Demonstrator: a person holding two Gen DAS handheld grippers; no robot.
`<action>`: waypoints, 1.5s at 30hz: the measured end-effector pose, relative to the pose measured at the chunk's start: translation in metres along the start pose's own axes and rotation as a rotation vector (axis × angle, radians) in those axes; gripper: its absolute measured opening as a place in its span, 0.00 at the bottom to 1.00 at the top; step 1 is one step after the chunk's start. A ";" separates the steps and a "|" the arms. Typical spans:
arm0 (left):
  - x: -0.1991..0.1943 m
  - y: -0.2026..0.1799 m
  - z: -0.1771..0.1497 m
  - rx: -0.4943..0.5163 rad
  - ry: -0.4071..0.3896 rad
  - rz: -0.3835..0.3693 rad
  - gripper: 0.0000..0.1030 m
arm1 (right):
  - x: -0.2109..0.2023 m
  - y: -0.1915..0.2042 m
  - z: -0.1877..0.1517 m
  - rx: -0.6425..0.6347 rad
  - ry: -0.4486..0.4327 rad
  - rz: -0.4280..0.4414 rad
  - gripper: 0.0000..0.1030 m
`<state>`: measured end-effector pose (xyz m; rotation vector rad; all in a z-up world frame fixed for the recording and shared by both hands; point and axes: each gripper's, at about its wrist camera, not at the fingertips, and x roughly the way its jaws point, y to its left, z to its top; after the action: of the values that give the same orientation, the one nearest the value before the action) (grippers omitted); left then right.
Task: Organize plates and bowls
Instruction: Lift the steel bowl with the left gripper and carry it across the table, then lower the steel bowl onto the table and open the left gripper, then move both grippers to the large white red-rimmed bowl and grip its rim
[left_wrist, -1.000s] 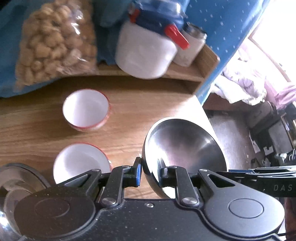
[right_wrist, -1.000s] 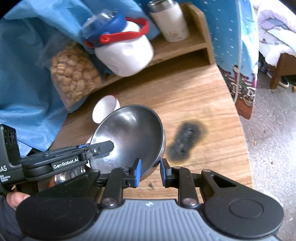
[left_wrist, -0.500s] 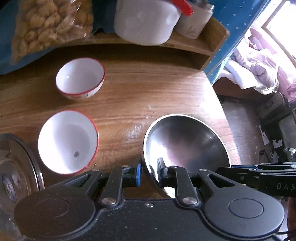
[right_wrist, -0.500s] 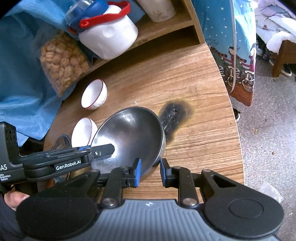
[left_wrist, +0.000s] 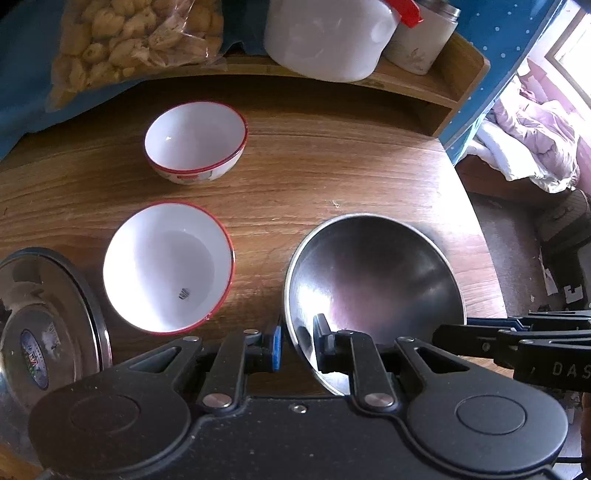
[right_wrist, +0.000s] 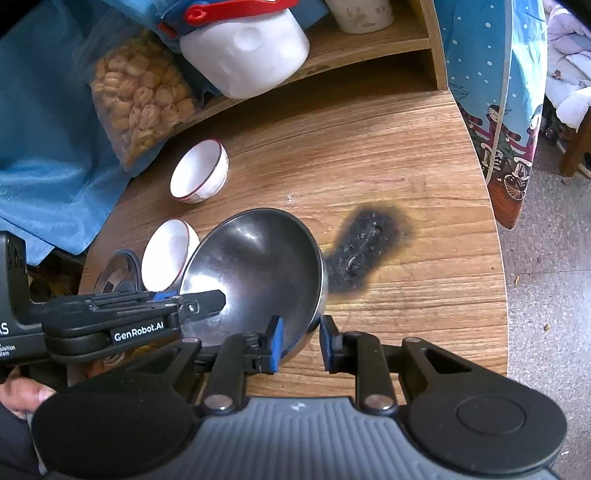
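The left gripper (left_wrist: 297, 345) is gripping the near rim of the steel bowl (left_wrist: 373, 280), and the right gripper (right_wrist: 300, 341) is clamping the rim on the other side. The bowl is sitting low in the middle of both frames, tilted over the bench (right_wrist: 388, 155). I judge both hands should be lowering it evenly, keeping it level, away from the two red-rimmed bowls (left_wrist: 168, 266) at the left.
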<state>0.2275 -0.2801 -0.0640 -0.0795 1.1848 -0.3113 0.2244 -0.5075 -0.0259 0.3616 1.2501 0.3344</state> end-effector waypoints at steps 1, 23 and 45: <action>0.001 0.000 0.001 0.000 0.001 0.001 0.17 | 0.001 0.000 0.000 0.001 -0.001 0.000 0.24; -0.029 0.016 0.009 -0.079 -0.014 0.048 0.61 | -0.001 0.004 0.005 0.000 -0.042 -0.056 0.44; -0.062 0.105 0.053 -0.146 -0.081 0.182 0.99 | -0.005 0.083 0.037 -0.167 -0.225 -0.171 0.99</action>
<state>0.2758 -0.1682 -0.0122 -0.1098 1.1240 -0.0606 0.2547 -0.4386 0.0250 0.1425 1.0166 0.2424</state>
